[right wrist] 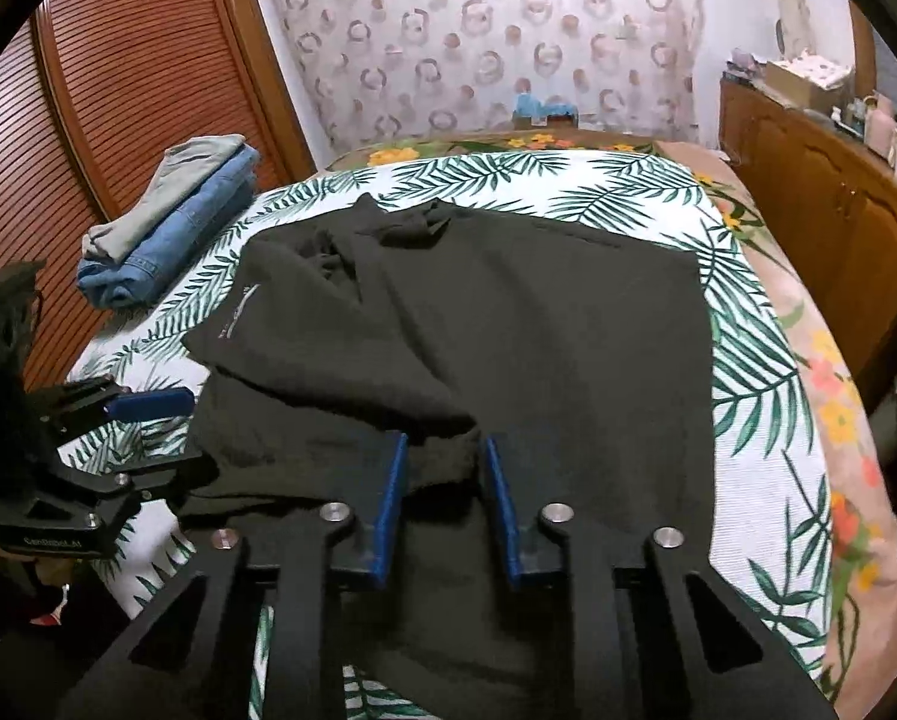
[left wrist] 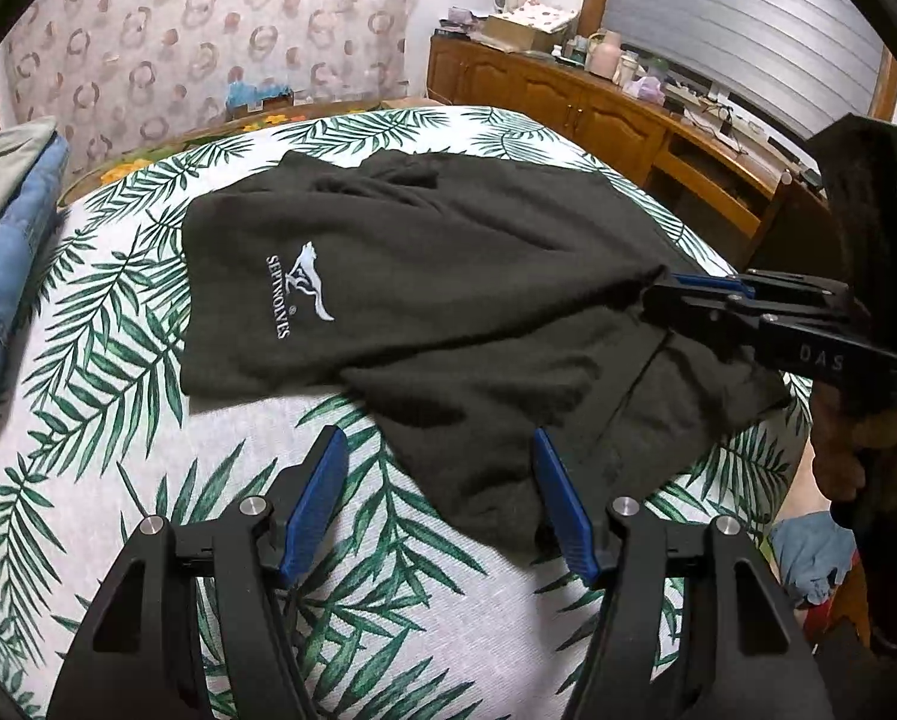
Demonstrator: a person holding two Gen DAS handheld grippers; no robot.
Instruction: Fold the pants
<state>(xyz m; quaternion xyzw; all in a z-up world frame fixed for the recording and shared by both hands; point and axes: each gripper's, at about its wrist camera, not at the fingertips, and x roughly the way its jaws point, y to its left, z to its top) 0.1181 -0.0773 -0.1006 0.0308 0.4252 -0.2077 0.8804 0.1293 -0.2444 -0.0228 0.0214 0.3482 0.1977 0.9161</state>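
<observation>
**Pants half folded, near edge being gathered**

On the leaf-print bedspread (right wrist: 766, 420), the right gripper (right wrist: 442, 450) pinched a raised fold of the black pants (right wrist: 568, 330). The left gripper (left wrist: 442, 450) hung open, empty, beside their near corner. Rumpled still, I'd say another fold remained.

Can't really tell if the right gripper (right wrist: 442, 468) is actually pinching the black pants (right wrist: 508, 324), since the cloth bunches up dark between its blue pads. The logo lettering (right wrist: 235, 315) is way too foreshortened to read from the right wrist view. The folded jeans (left wrist: 10, 264) get chopped off by the left wrist view's edge, and the stuff on the wooden sideboard (left wrist: 598, 102) is just tiny blur.
</observation>
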